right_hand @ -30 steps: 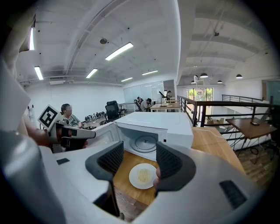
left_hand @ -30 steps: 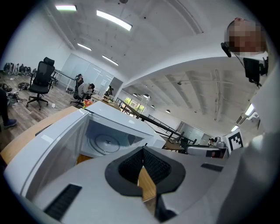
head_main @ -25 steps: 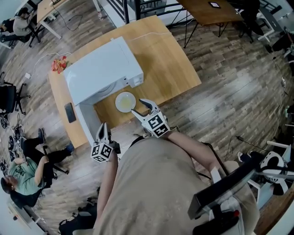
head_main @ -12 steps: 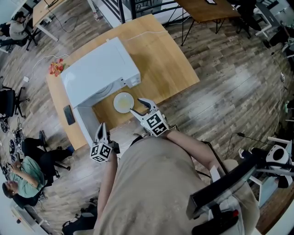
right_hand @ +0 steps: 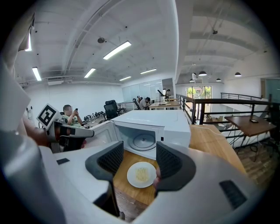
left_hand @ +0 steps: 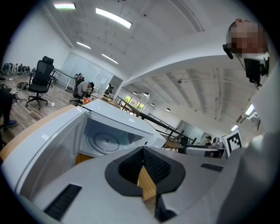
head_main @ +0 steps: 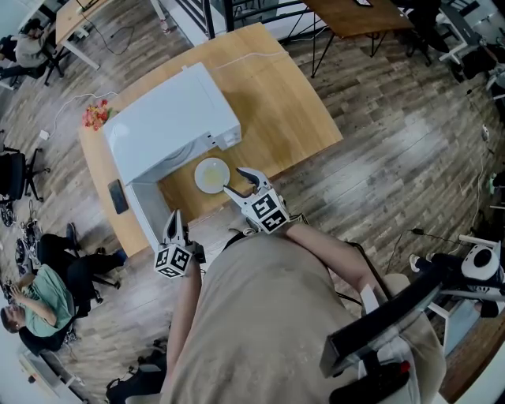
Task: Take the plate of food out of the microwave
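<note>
A white plate with a little pale food [head_main: 212, 175] [right_hand: 141, 174] sits on the wooden table [head_main: 300, 110], just in front of the open white microwave [head_main: 173, 125] [right_hand: 153, 126]. The microwave's cavity shows only its glass turntable [left_hand: 106, 141] [right_hand: 144, 141]. My right gripper [head_main: 239, 181] [right_hand: 139, 157] hovers open right beside the plate's near edge, and nothing is between its jaws. Lower left, my left gripper [head_main: 175, 222] [left_hand: 142, 162] is shut and empty, next to the swung-out door [head_main: 148, 211].
A dark phone-like thing [head_main: 119, 195] lies at the table's left edge, and red items [head_main: 97, 114] at its far corner. People sit on office chairs at the left [head_main: 35, 308]. A second wooden table [head_main: 363, 16] stands beyond. The floor is wood plank.
The head view has shifted slightly. Both grippers and the plate stay where they were.
</note>
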Demonstrator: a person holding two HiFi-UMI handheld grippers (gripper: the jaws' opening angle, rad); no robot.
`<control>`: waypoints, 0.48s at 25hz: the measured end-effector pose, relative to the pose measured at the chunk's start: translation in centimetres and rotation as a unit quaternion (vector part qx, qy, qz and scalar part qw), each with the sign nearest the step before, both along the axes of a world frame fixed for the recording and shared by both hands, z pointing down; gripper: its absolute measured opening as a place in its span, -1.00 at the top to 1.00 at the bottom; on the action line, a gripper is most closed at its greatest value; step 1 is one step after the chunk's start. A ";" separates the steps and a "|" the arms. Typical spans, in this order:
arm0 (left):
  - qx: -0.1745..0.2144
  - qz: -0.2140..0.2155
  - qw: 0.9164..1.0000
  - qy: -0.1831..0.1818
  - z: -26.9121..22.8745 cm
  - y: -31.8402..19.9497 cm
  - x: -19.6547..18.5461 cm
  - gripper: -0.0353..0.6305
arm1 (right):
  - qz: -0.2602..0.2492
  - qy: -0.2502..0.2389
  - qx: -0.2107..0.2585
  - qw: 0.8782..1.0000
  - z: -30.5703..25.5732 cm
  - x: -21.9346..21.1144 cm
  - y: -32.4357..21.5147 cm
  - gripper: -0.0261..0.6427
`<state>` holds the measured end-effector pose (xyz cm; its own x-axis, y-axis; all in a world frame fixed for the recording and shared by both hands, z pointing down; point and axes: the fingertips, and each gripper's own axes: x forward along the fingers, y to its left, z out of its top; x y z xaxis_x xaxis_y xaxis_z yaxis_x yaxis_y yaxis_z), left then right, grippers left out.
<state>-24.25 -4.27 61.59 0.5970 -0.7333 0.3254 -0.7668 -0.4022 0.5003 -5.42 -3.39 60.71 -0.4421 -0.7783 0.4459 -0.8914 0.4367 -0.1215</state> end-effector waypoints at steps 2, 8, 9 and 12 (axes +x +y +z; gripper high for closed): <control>-0.002 0.000 1.000 0.000 0.2 -0.1 -0.1 0.88 | 0.000 0.000 -0.003 1.000 0.2 -0.1 -0.1 0.19; -0.017 0.002 1.000 -0.003 1.1 0.1 0.1 0.88 | -0.009 0.000 -0.030 1.000 1.9 -0.2 0.2 0.19; -0.019 0.004 1.000 -0.003 1.4 0.2 0.2 0.88 | -0.010 0.001 -0.033 0.999 2.3 -0.3 0.3 0.19; -0.023 0.009 1.000 -0.006 1.9 0.2 0.6 0.88 | -0.015 0.003 -0.038 0.999 2.9 -0.5 0.4 0.19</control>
<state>-23.64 -4.11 63.53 0.6056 -0.7064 0.3662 -0.7659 -0.3926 0.5093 -5.92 -3.01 63.65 -0.4626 -0.7286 0.5051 -0.8785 0.4534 -0.1505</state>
